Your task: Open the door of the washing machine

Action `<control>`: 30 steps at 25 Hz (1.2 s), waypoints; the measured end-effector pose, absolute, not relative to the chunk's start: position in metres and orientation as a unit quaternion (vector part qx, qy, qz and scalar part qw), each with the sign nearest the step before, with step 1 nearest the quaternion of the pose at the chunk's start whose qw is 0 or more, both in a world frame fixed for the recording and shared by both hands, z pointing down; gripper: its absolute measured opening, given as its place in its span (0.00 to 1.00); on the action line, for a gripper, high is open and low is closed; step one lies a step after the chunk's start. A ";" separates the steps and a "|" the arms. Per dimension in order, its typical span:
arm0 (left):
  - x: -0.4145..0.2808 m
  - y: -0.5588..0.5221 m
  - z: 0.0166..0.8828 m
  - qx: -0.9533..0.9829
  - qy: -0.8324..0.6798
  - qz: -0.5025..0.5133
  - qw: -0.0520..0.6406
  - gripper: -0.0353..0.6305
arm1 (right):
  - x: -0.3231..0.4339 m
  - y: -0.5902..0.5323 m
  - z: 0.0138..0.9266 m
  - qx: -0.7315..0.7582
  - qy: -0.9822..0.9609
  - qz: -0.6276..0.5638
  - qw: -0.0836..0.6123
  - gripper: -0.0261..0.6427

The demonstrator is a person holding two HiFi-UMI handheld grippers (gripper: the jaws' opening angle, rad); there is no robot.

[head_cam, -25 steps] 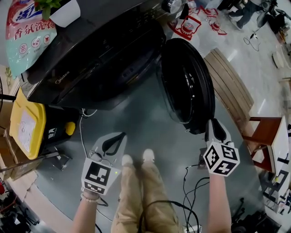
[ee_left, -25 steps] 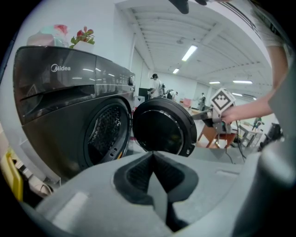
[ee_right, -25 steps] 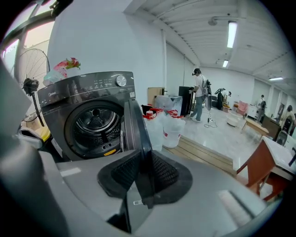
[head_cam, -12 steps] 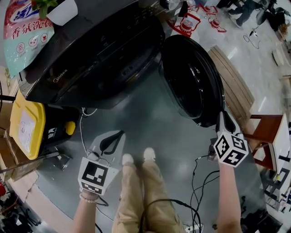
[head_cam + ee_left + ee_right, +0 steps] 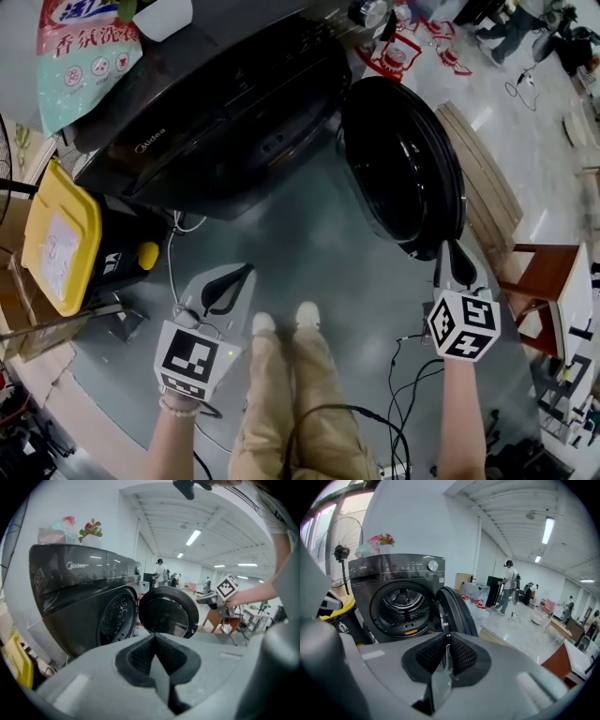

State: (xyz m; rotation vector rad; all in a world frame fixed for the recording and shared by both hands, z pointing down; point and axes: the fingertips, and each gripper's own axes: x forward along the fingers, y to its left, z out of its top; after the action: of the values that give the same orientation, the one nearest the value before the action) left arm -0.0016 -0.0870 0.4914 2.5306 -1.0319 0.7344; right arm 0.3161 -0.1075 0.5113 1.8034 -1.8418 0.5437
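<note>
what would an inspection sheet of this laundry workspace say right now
surface: grey floor, person's shoes on it
job's things: washing machine, door stands open, drum visible
clutter: yellow-lidded bin beside machine; detergent bag on top
grippers: left gripper shut, empty; right gripper jaws closing, nothing between them, near the door's edge
cables: black cables on floor by the feet
surroundings: wooden bench, chair; people far off

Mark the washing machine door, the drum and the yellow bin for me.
washing machine door (image 5: 403, 178): head view, middle of its dark round face.
drum (image 5: 402, 603): right gripper view, inside the perforated opening.
yellow bin (image 5: 58, 239): head view, centre of its lid.
</note>
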 end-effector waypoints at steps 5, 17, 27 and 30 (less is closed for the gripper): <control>-0.018 -0.079 0.458 0.884 -0.366 0.254 0.144 0.04 | 0.263 -0.096 0.476 0.629 -0.717 0.188 0.235 0.05; -0.083 -0.049 0.358 0.859 -0.418 0.255 0.149 0.04 | 0.164 -0.094 0.358 0.548 -0.798 0.155 0.196 0.05; -0.107 -0.039 0.281 0.854 -0.446 0.224 0.147 0.04 | 0.113 -0.082 0.293 0.500 -0.835 0.143 0.177 0.04; -0.114 -0.034 0.266 0.852 -0.452 0.221 0.143 0.04 | 0.099 -0.075 0.280 0.488 -0.844 0.137 0.175 0.04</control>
State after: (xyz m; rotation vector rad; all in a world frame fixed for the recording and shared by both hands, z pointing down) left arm -0.1140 -0.0343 0.2664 2.4579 -1.3020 0.6381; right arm 0.0992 -0.0747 0.2799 1.3841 -2.3915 0.3888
